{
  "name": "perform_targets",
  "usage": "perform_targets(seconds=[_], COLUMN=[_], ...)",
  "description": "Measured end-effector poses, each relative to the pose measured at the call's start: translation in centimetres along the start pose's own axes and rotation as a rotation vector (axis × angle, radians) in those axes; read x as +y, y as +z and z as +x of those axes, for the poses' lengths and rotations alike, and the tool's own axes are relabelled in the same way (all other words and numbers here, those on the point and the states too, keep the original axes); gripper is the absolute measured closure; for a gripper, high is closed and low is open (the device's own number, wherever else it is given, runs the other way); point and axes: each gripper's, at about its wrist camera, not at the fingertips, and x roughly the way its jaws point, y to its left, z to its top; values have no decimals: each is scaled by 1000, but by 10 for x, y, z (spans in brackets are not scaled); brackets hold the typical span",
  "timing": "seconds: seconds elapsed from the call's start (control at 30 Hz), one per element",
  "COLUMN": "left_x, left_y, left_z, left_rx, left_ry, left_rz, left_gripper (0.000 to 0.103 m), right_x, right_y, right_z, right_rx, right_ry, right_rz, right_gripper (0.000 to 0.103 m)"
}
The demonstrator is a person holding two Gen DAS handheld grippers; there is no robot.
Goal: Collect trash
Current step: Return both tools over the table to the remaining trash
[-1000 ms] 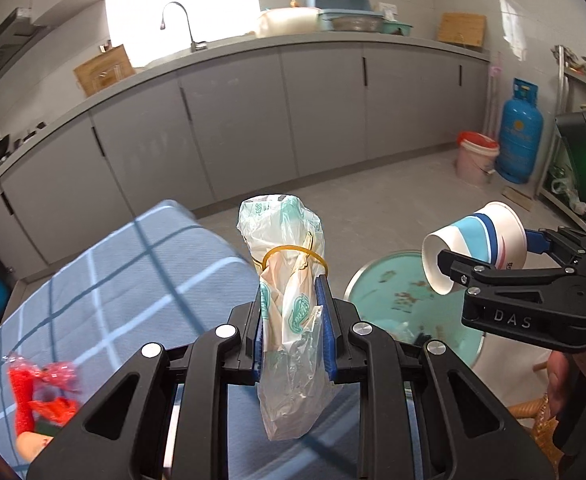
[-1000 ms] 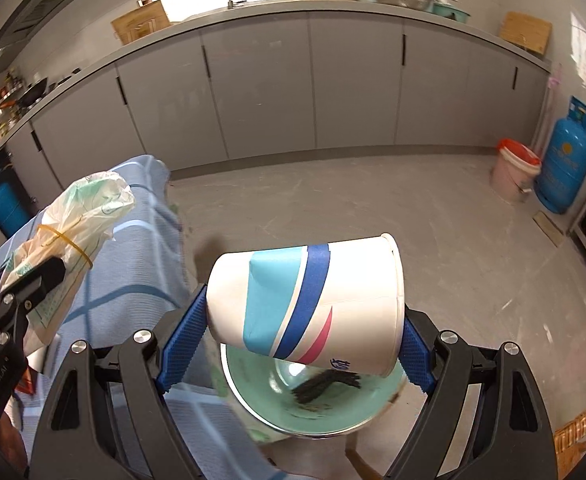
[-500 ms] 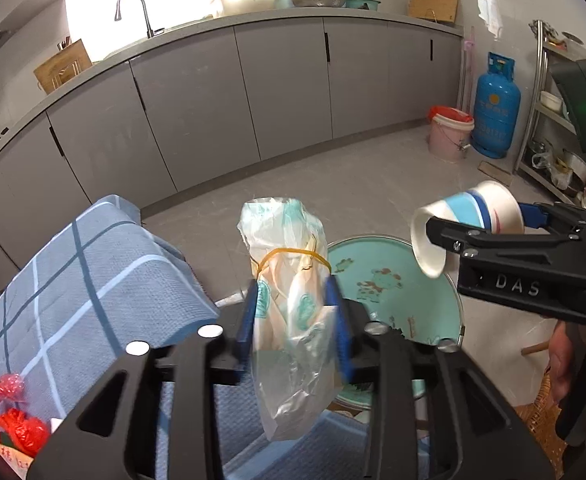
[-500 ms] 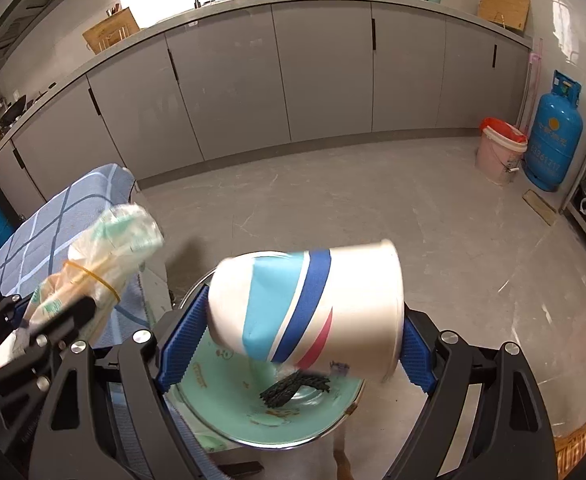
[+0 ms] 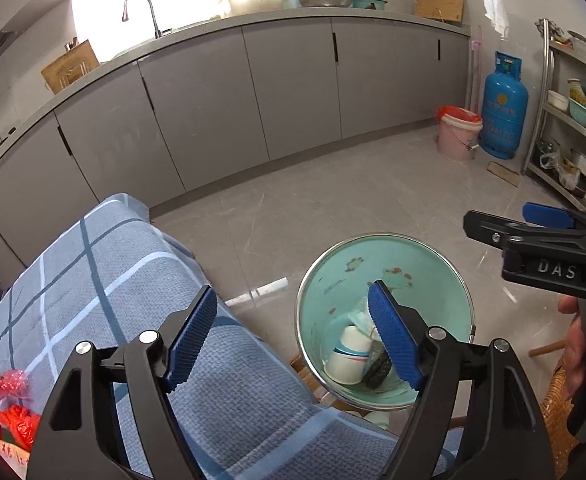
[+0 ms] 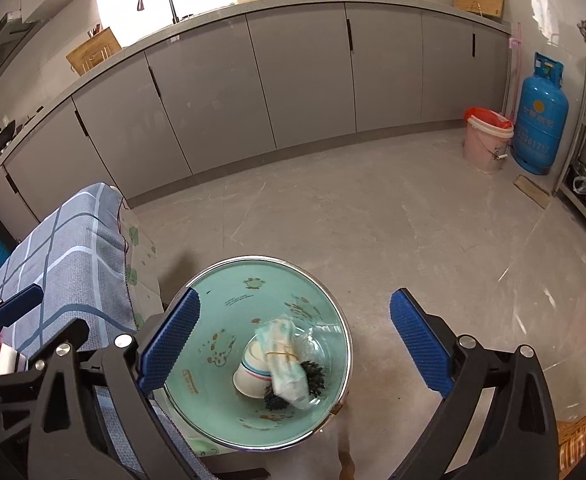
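Observation:
A teal enamel basin (image 5: 373, 272) (image 6: 229, 292) stands below both grippers, beside the table. In it lie a white paper cup (image 5: 349, 354) (image 6: 253, 372) with blue and pink stripes, a clear plastic bag (image 6: 285, 360) bound with a yellow rubber band, and a dark clump (image 6: 313, 376). My left gripper (image 5: 293, 336) hovers over the basin's left rim, its jaws opening with nothing between them. My right gripper (image 6: 295, 340) hangs straight above the basin, also opening and empty. In the left wrist view the bag is mostly hidden behind my blue pad (image 5: 393, 340).
A blue checked cloth (image 5: 113, 280) covers the table at the left, with a red packet (image 5: 5, 400) near its edge. Grey cabinets run along the back. A pink bucket (image 6: 489, 140), a blue gas cylinder (image 6: 541, 116) and a steel rack stand at the right.
Both grippers have opened. The plastic bag has left the left gripper and the paper cup the right; both now lie in the basin. Both hands moved a little lower, over the basin.

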Motion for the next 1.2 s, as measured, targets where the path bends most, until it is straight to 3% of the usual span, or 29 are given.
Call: perform_targets(seconds=[0.33,0.63,0.93,1.2], left_x=[17,59,121,205], left_y=[-7,-22,-54,-96], left_z=[-25,-70,-115,-152], left_rx=[-24,-60,-66,-40], left_ry=[59,131,256,402], left_rz=[-16,-57,-105,-222], left_gripper=[18,16,16,16], right_x=[17,71,148,212], right_y=[-10,-30,-51,-68], right_z=[-8,-20,-37,-61], right_rx=[11,37,55,43], right_ry=[28,103,198,270], right_rz=[-11,-80,-199,-290], right_gripper=[8,8,8,8])
